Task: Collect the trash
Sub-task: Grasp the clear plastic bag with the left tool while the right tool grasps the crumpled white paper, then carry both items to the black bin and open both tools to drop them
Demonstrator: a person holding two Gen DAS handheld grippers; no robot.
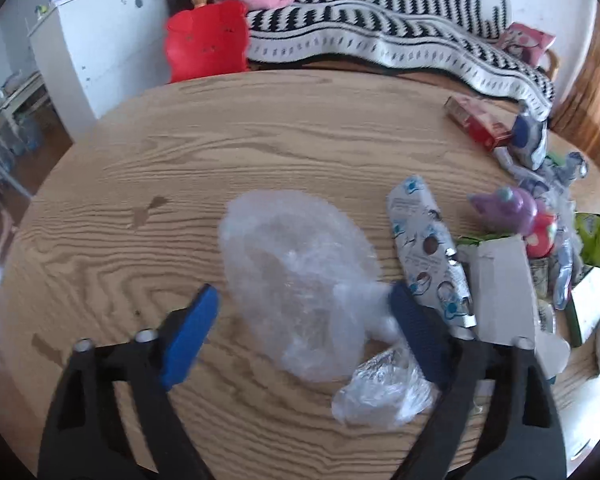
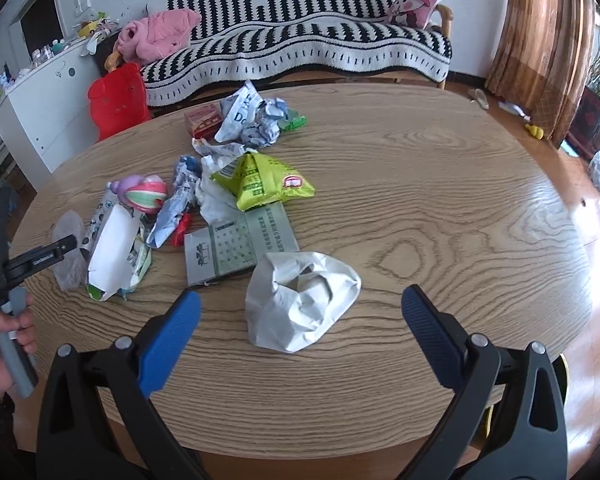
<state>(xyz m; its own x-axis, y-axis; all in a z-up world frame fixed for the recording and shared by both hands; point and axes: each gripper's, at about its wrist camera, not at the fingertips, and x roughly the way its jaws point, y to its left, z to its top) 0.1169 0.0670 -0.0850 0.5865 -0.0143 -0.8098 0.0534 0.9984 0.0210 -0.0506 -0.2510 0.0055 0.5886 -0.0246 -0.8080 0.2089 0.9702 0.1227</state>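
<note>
My left gripper (image 1: 304,300) is open, its blue fingers on either side of a clear crumpled plastic bag (image 1: 296,280) lying on the wooden table (image 1: 220,140). A second small clear wrapper (image 1: 384,392) lies by the right finger. My right gripper (image 2: 300,304) is open, with a crumpled white bag (image 2: 300,300) on the table between its fingers. Beyond it lies a pile of trash: a green snack bag (image 2: 264,180), a grey printed sheet (image 2: 236,248), a white carton (image 2: 116,248), crumpled wrappers (image 2: 256,120) and a red box (image 2: 202,120).
A pink and purple toy (image 2: 144,192) sits in the pile. The left hand-held gripper (image 2: 32,260) shows at the right wrist view's left edge. A striped sofa (image 2: 300,48), a red cushion (image 2: 116,100) and a white cabinet (image 2: 40,104) stand behind the table.
</note>
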